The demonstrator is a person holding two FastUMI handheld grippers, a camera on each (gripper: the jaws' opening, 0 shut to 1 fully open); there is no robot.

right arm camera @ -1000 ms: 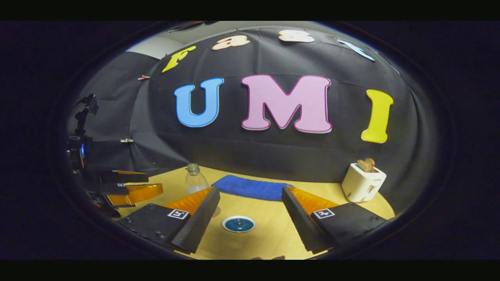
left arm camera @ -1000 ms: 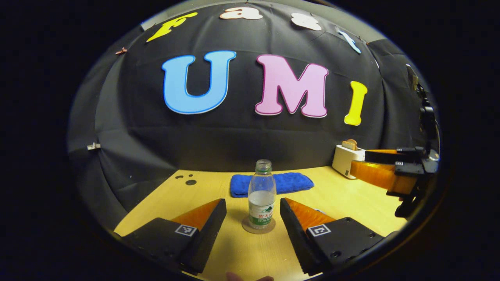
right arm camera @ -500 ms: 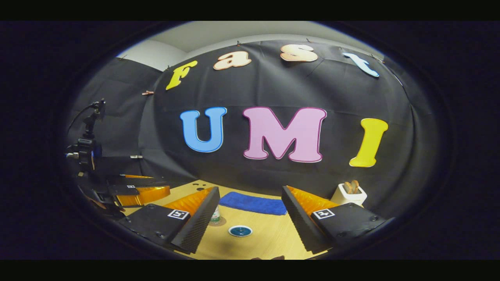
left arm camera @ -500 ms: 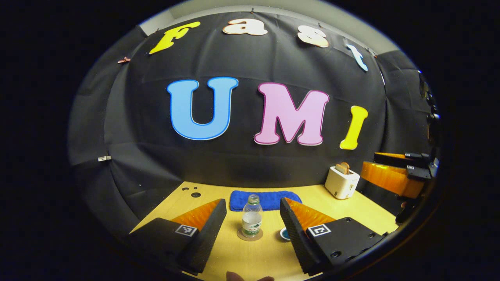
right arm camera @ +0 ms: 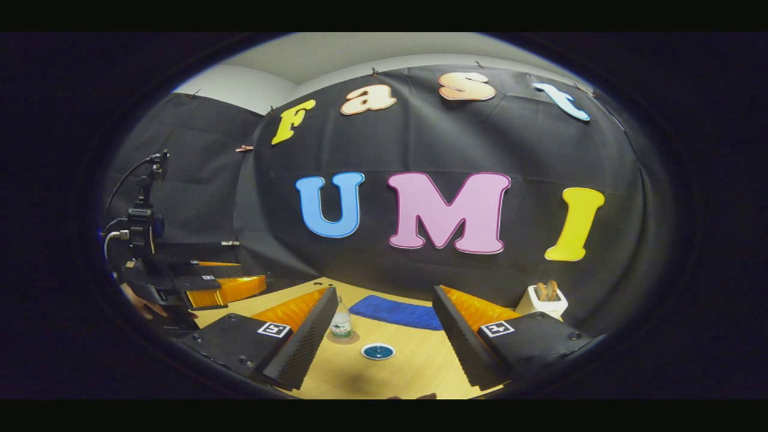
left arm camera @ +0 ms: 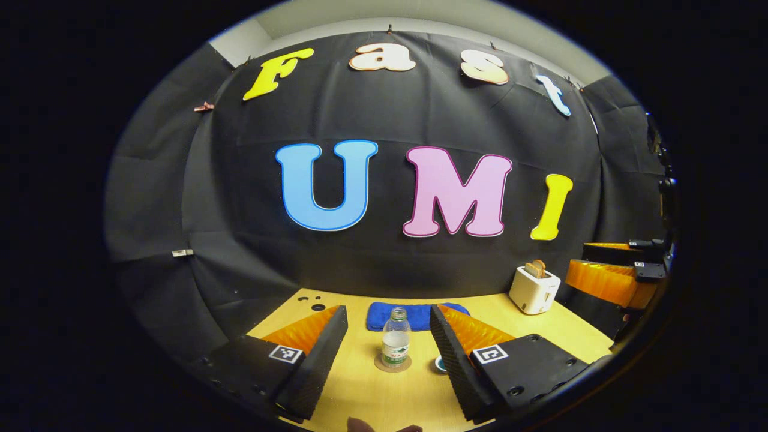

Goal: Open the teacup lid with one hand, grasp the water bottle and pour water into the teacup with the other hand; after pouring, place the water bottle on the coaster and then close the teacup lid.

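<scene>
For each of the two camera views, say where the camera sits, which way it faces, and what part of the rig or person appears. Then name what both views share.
Left gripper view: rides on the left gripper, raised above the table's near edge, facing the booth wall; water bottle on its coaster between its open fingers; right gripper at the right edge.
Right gripper view: rides on the right gripper, facing the same wall; teacup between its open fingers; left gripper and a hand at left.
Shared: bottle, teacup, blue towel, toaster.
</scene>
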